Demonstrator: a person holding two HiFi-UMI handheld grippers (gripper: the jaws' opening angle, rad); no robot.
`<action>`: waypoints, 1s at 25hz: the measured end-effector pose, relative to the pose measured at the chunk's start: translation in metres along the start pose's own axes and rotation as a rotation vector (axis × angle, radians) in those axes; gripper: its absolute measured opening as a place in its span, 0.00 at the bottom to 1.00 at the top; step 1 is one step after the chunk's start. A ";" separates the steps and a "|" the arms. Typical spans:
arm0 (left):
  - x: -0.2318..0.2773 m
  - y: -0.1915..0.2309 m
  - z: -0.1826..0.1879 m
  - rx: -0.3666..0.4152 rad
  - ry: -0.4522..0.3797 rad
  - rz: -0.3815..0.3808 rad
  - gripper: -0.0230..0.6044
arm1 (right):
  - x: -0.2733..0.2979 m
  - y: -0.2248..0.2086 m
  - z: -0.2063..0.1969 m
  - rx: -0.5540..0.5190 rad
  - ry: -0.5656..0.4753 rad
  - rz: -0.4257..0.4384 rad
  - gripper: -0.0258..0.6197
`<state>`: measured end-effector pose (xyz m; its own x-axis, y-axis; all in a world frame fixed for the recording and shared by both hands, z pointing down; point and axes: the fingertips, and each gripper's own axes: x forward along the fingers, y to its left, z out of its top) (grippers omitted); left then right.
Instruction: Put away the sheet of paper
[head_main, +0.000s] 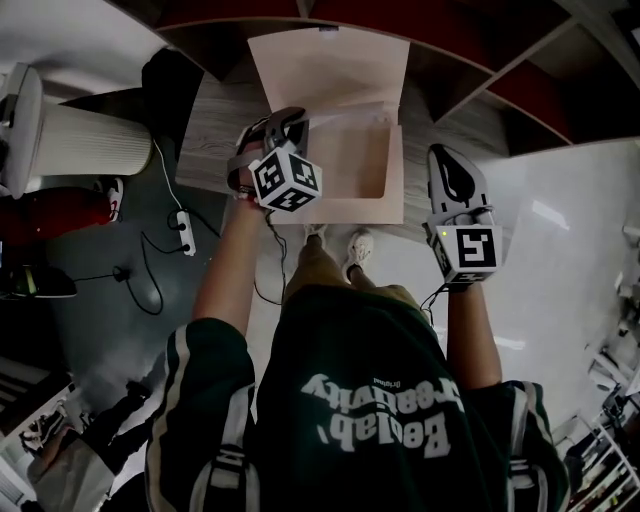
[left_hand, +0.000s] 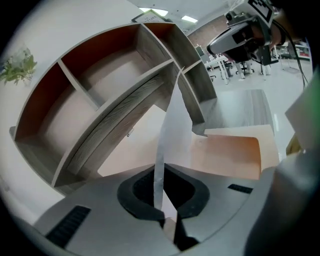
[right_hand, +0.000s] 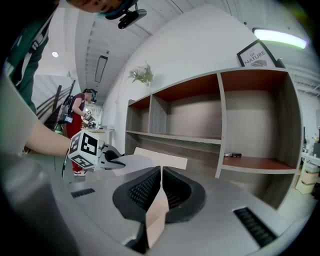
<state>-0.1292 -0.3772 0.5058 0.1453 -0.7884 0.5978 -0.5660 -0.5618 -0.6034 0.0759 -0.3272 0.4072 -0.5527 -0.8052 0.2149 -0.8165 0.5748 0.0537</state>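
Note:
A thin white sheet of paper (left_hand: 172, 130) rises edge-on out of my left gripper (left_hand: 161, 200), whose jaws are shut on it. In the head view this gripper (head_main: 292, 120) holds the sheet (head_main: 350, 118) over an open beige box (head_main: 345, 185) with its lid raised. The box (left_hand: 235, 155) lies just beyond the sheet, in front of the shelf unit. From the right gripper view the left gripper (right_hand: 107, 159) and the sheet (right_hand: 127, 162) show at the left, before the box lid (right_hand: 162, 157). My right gripper (right_hand: 160, 172) is shut and hangs to the right of the box (head_main: 448, 160).
A wooden shelf unit (head_main: 470, 60) with red-brown backs stands behind the box; a small dark object (right_hand: 232, 155) lies on one shelf. A white cylindrical appliance (head_main: 80, 140) and a power strip (head_main: 185, 235) with cables are at the left. Another person (right_hand: 77, 112) stands far off.

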 end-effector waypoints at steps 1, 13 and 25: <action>0.006 0.003 0.002 0.018 -0.003 -0.002 0.07 | 0.002 -0.002 -0.003 0.002 0.011 -0.004 0.10; 0.077 0.026 0.015 0.139 -0.019 -0.045 0.07 | 0.035 -0.015 -0.021 0.019 0.065 -0.041 0.10; 0.123 0.008 0.000 0.431 0.042 -0.120 0.07 | 0.057 -0.015 -0.025 0.038 0.105 -0.060 0.10</action>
<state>-0.1162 -0.4785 0.5745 0.1508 -0.7052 0.6928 -0.1559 -0.7090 -0.6878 0.0601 -0.3782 0.4430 -0.4836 -0.8172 0.3136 -0.8546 0.5183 0.0326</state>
